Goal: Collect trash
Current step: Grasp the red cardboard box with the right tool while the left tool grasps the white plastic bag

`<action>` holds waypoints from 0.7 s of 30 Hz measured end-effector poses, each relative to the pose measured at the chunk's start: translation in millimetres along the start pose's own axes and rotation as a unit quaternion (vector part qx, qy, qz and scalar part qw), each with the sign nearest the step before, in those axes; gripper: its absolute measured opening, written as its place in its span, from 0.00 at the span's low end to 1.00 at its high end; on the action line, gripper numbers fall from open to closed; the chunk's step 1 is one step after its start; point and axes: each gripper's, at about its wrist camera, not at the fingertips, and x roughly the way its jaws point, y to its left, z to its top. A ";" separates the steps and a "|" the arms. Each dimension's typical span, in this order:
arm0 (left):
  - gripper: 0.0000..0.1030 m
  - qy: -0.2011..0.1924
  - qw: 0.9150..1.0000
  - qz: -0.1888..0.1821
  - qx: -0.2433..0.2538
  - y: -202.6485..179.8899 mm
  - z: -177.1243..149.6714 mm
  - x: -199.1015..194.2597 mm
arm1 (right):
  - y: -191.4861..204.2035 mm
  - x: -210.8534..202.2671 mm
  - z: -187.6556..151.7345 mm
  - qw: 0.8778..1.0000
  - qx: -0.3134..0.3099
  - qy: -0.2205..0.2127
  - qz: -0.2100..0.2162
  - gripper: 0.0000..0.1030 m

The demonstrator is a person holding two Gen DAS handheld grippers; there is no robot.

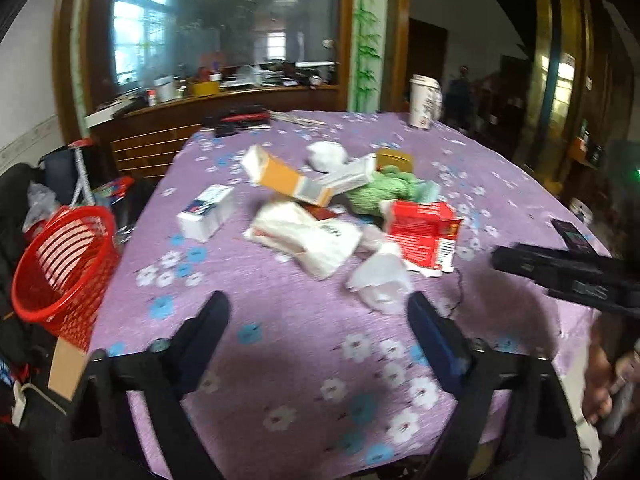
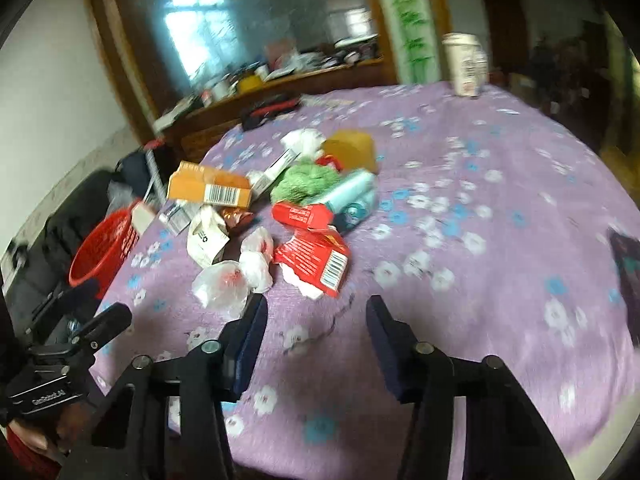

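Observation:
A pile of trash lies mid-table on the purple flowered cloth (image 1: 280,344): an orange box (image 1: 288,180), a white box (image 1: 206,212), a torn red box (image 1: 424,232), a white wrapper (image 1: 308,240), crumpled clear plastic (image 1: 380,280) and a green cloth (image 1: 372,192). My left gripper (image 1: 318,304) stands open above bare cloth, short of the pile, with nothing between its fingers. In the right wrist view my right gripper (image 2: 317,306) is open just in front of the red box (image 2: 316,260) and plastic (image 2: 224,284). It holds nothing.
A red basket (image 1: 60,264) stands beside the table's left edge, also visible as the red basket (image 2: 104,244). A paper cup (image 1: 424,102) stands at the far edge, a dark phone (image 1: 572,236) at the right. Bags crowd the floor at left.

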 end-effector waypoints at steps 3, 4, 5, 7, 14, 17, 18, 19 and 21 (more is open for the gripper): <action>0.78 0.013 1.000 -0.022 0.008 -8.3 4.6 7.9 | -2.7 27.9 17.2 0.999 -0.026 0.016 -0.016 0.50; 0.78 0.017 0.999 -0.028 0.009 -10.7 5.8 10.7 | -2.5 37.4 21.8 0.999 -0.035 0.025 -0.012 0.50; 0.78 0.019 0.999 -0.031 0.012 -12.8 6.8 13.2 | -1.5 46.1 26.2 0.998 -0.045 0.030 -0.008 0.50; 0.78 0.026 0.999 -0.038 0.021 -17.2 8.4 18.7 | -1.5 60.3 32.6 0.997 -0.061 0.038 -0.015 0.50; 0.78 0.045 0.997 -0.047 0.041 -26.8 17.9 40.3 | 13.1 76.4 32.6 0.994 -0.098 0.050 -0.008 0.11; 0.78 0.052 0.996 -0.048 0.051 -31.1 18.9 51.3 | 14.9 62.3 25.8 0.995 -0.094 0.035 -0.012 0.07; 0.78 0.056 0.996 -0.048 0.055 -33.2 19.6 57.1 | 12.4 56.5 24.2 0.996 -0.085 0.029 -0.014 0.07; 0.78 0.058 0.996 -0.047 0.055 -34.0 19.1 59.3 | 8.7 49.9 22.7 0.997 -0.076 0.022 -0.017 0.07; 0.78 0.062 0.995 -0.048 0.057 -36.9 20.5 67.0 | 3.7 38.9 19.6 0.998 -0.065 0.010 -0.022 0.07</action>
